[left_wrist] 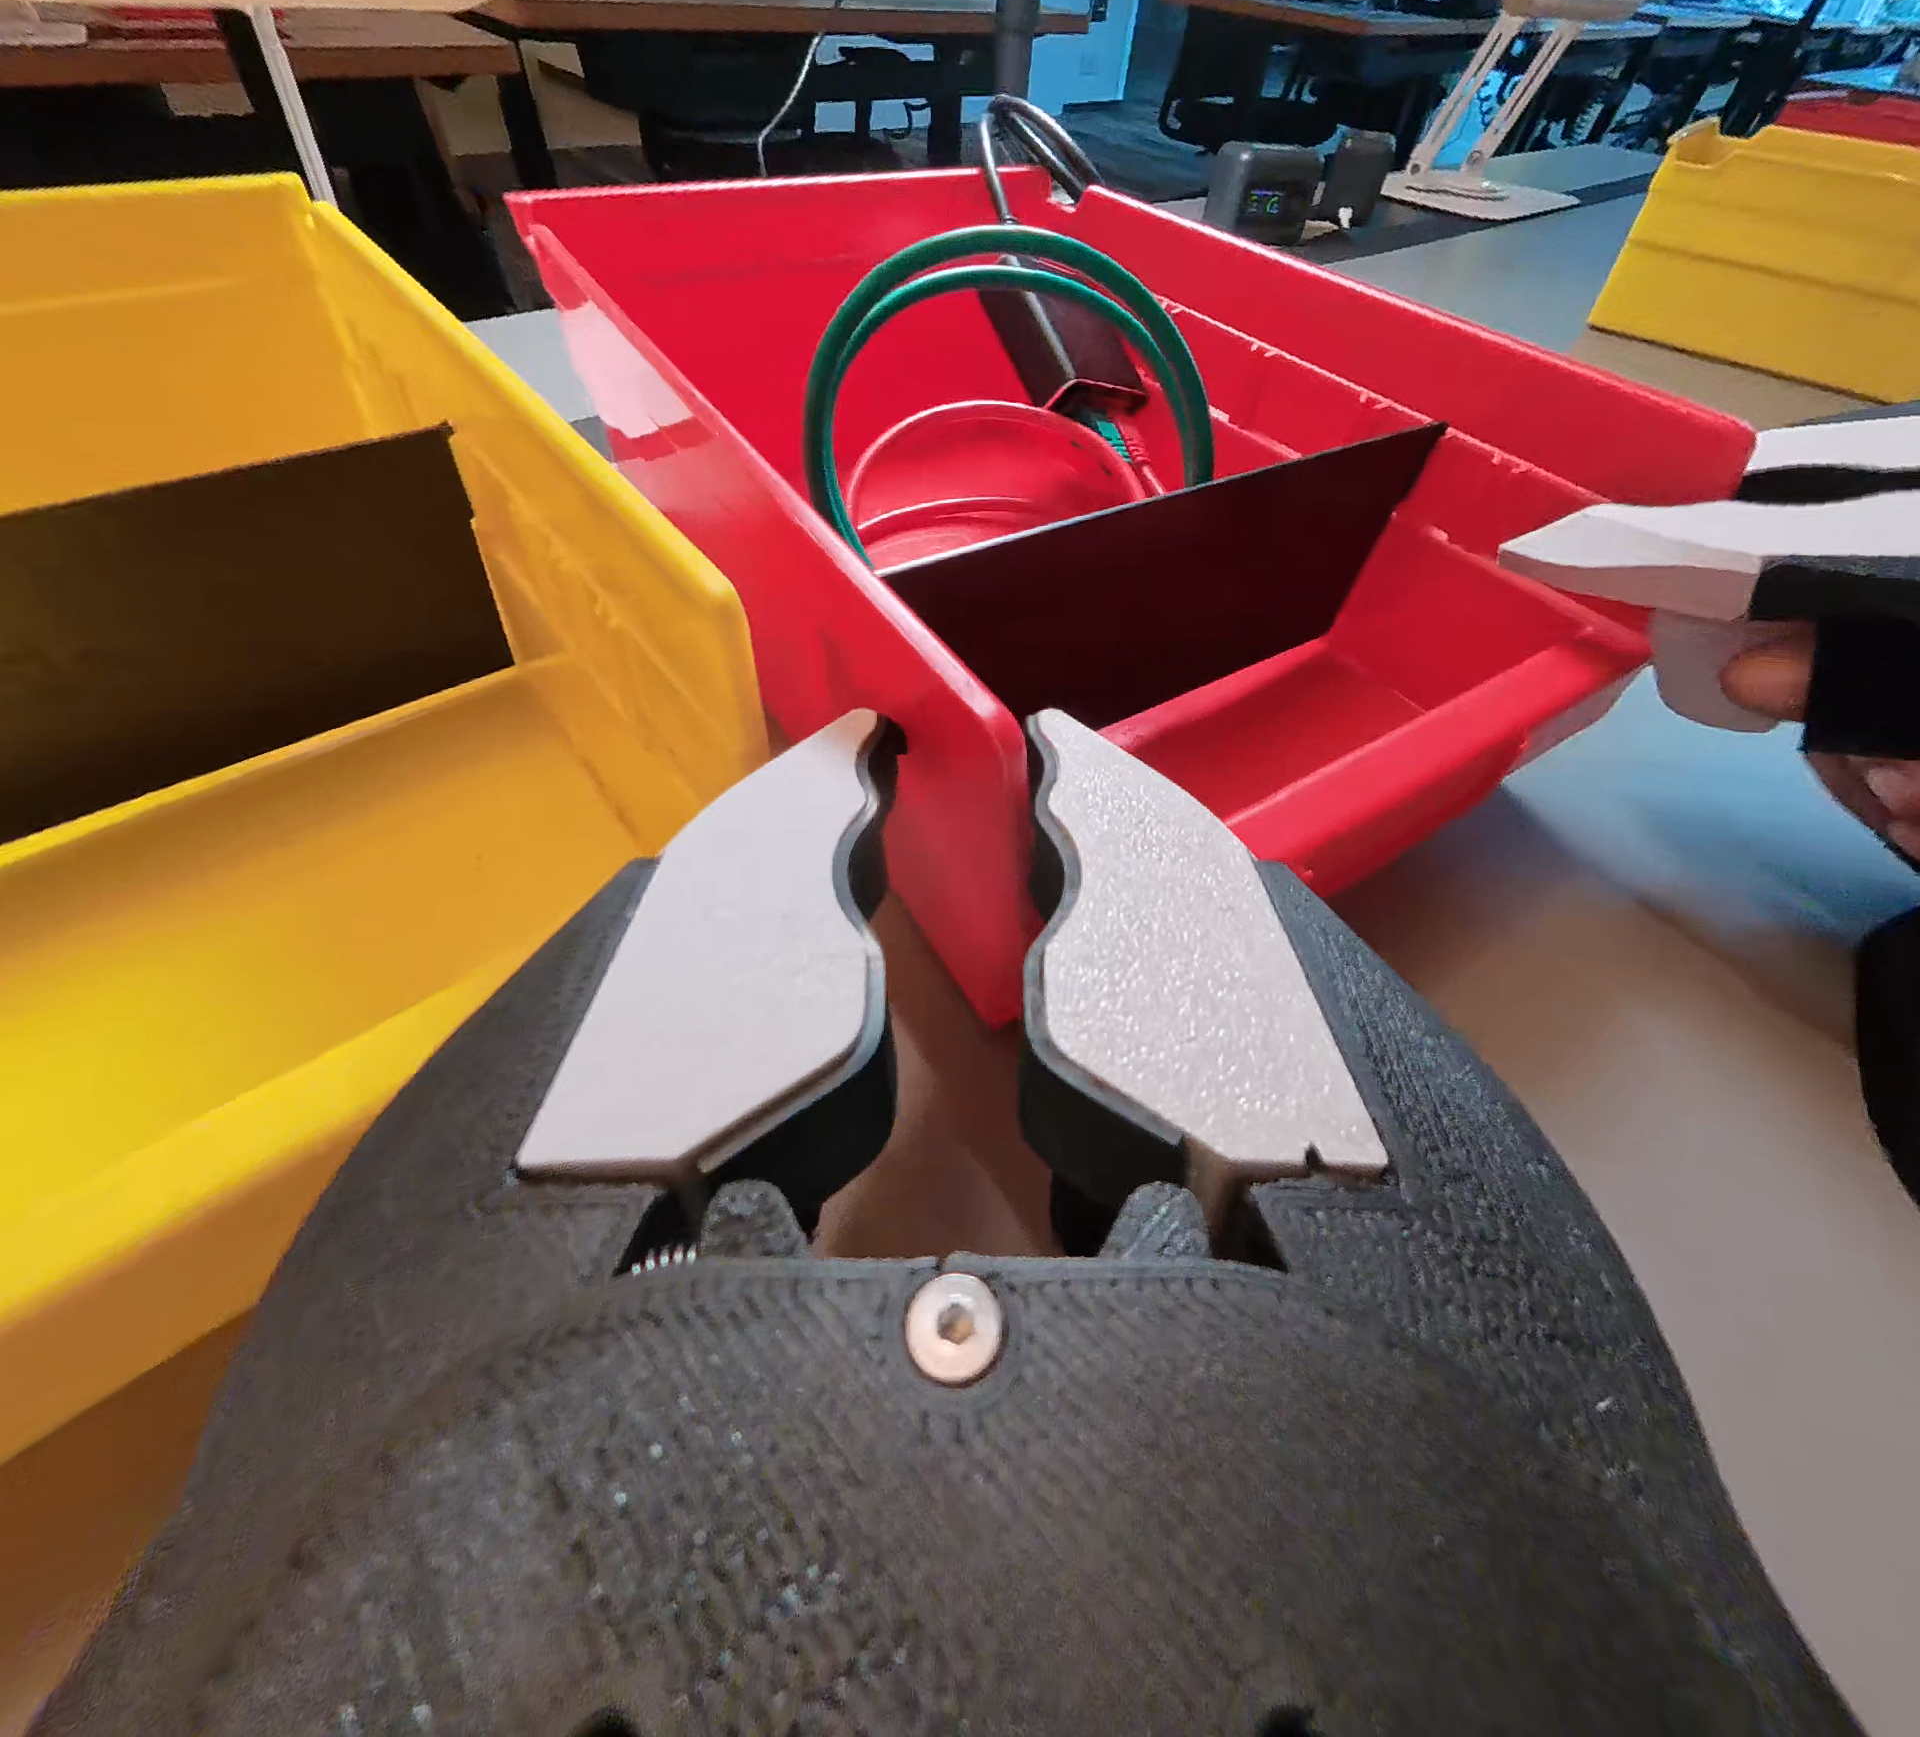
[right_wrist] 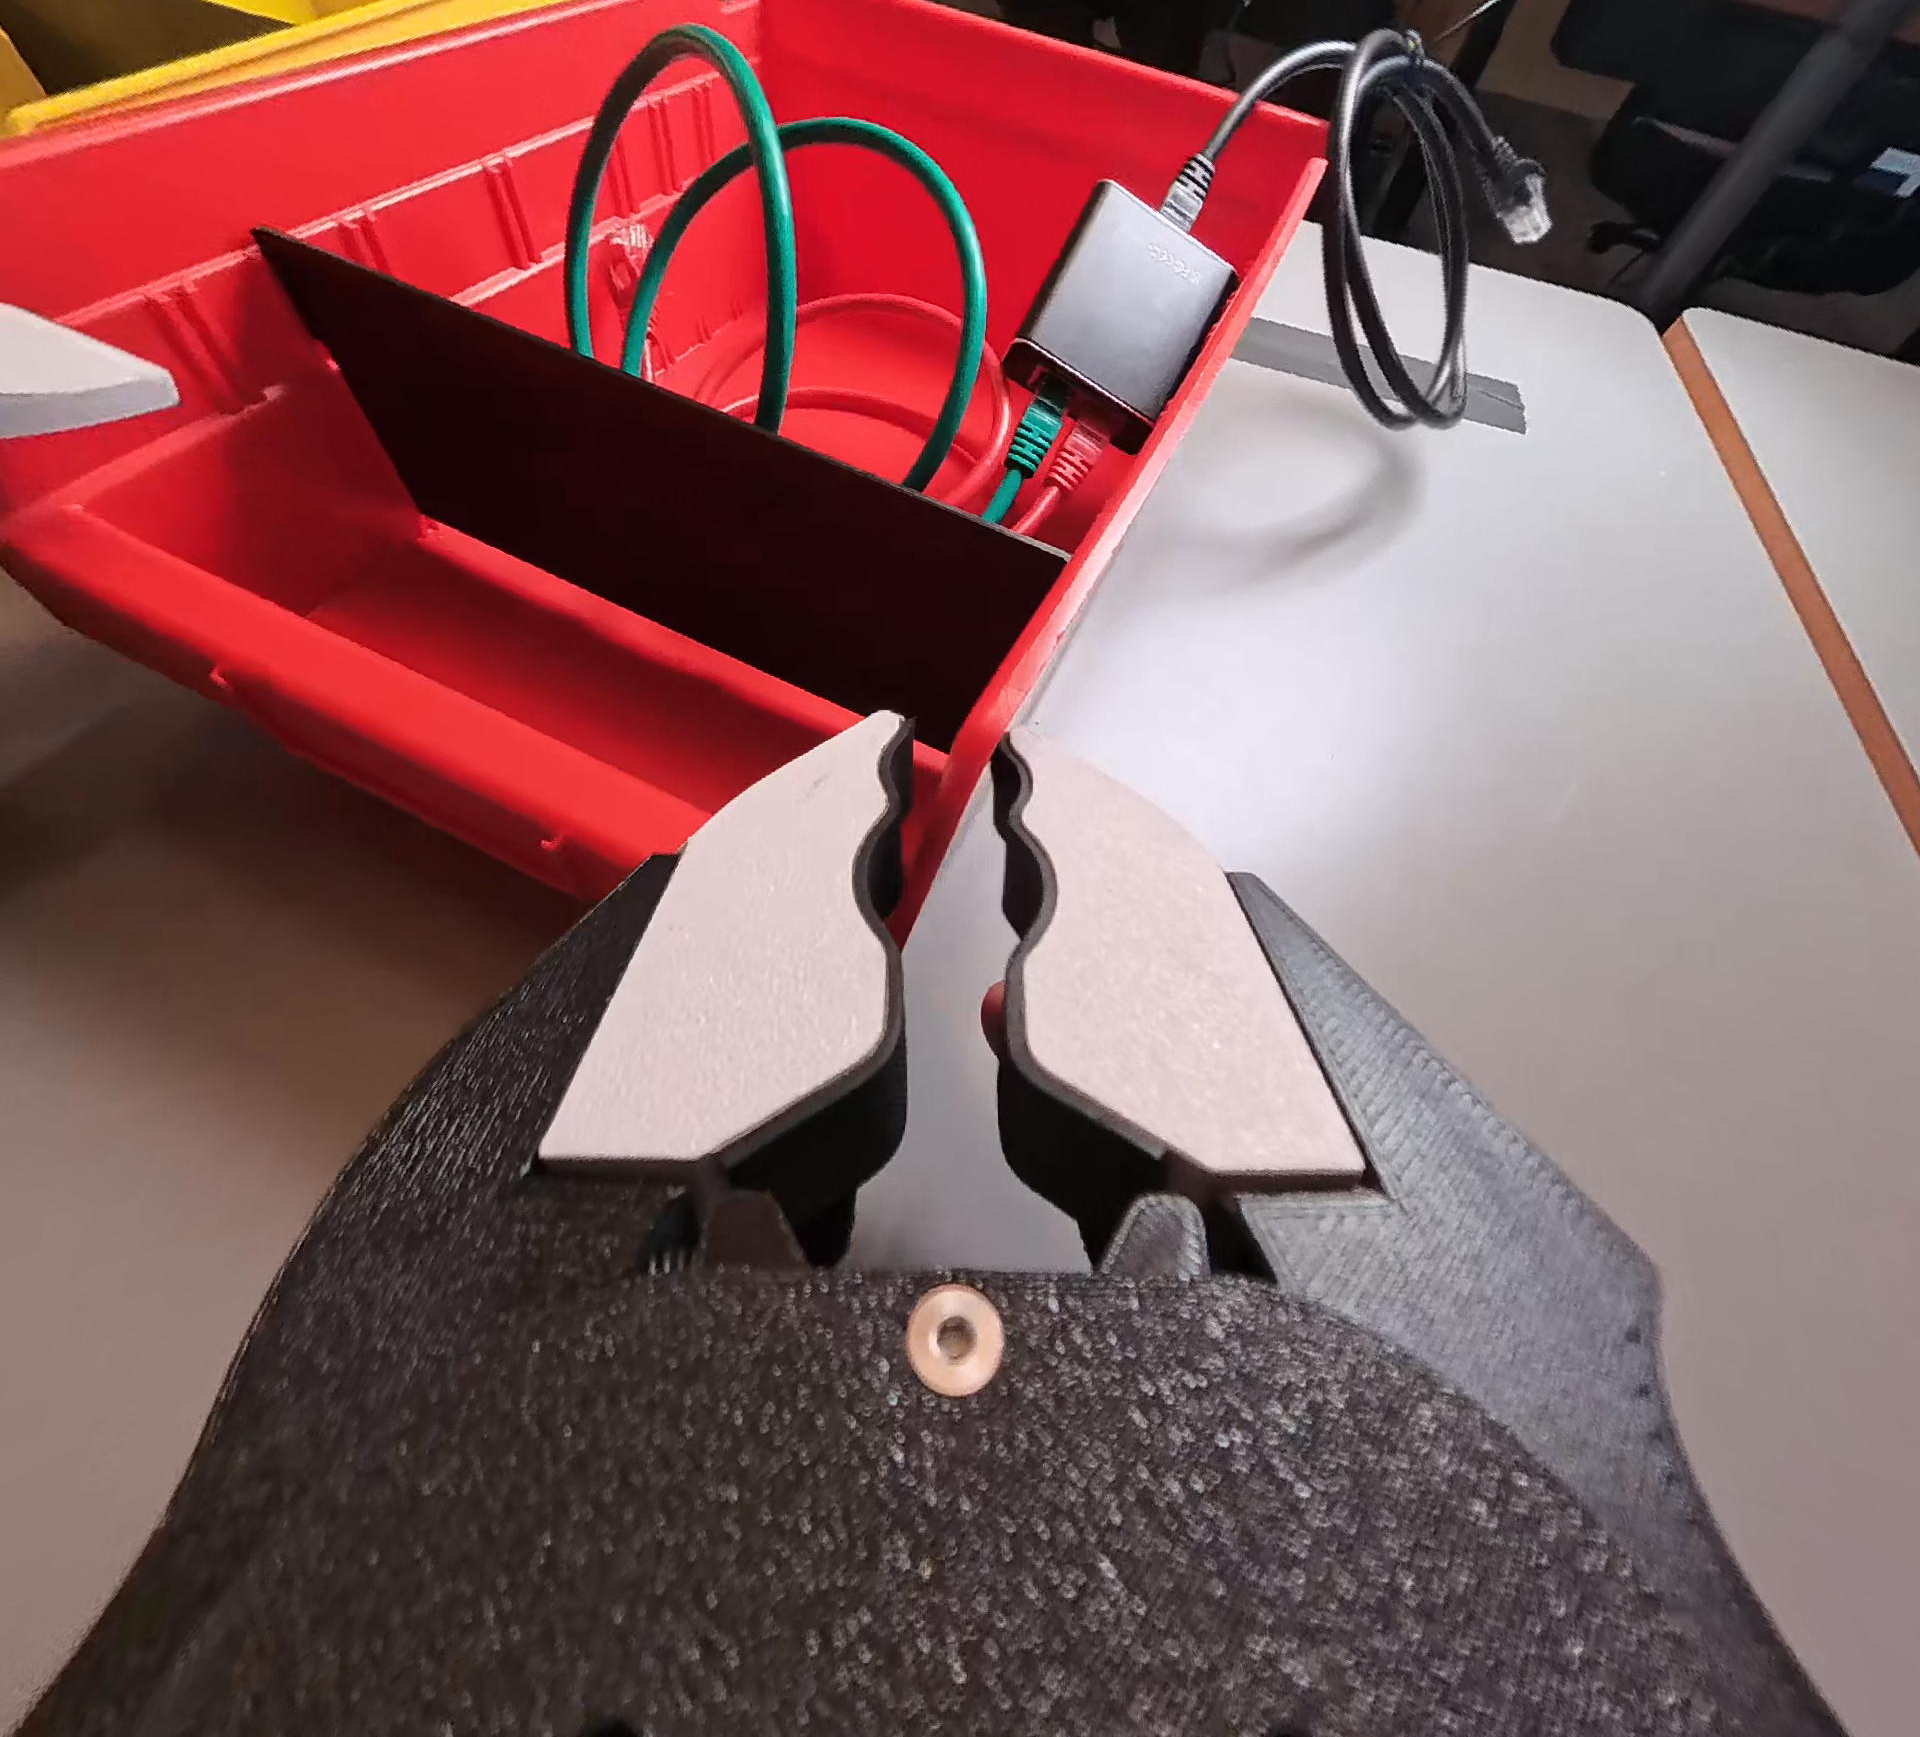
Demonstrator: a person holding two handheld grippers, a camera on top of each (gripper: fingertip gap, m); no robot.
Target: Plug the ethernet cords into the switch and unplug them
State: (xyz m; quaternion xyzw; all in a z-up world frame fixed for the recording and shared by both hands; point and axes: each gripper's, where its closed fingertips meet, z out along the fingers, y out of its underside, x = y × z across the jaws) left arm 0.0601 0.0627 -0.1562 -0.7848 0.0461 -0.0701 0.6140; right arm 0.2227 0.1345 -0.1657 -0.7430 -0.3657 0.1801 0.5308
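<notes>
Everything that matters sits in the red bin (right_wrist: 436, 638) on the grey worktop (right_wrist: 1455, 752). Behind the bin's black divider (right_wrist: 665, 482), the dark switch (right_wrist: 1127, 305) leans against the bin's right wall, with a green cord (right_wrist: 966, 264) and a red cord (right_wrist: 1075, 456) both seated in its lower face and their slack coiled in that rear compartment; the front compartment holds nothing I can see. A black cable (right_wrist: 1392, 233) leaves the switch's top end and loops over the bin's rim onto the worktop, its free plug hanging loose. The left tool (left_wrist: 956, 731) straddles the bin's left wall near the front corner, fingers slightly apart and gripping nothing; the right tool (right_wrist: 951, 742) does the same at the right wall, also a little spread and empty. With both cords seated, the plugging looks done and the unplugging seems next. That would call for one tool to reach past the divider and steady the switch while the other pinches a connector at its latch tab and draws it straight out.
</notes>
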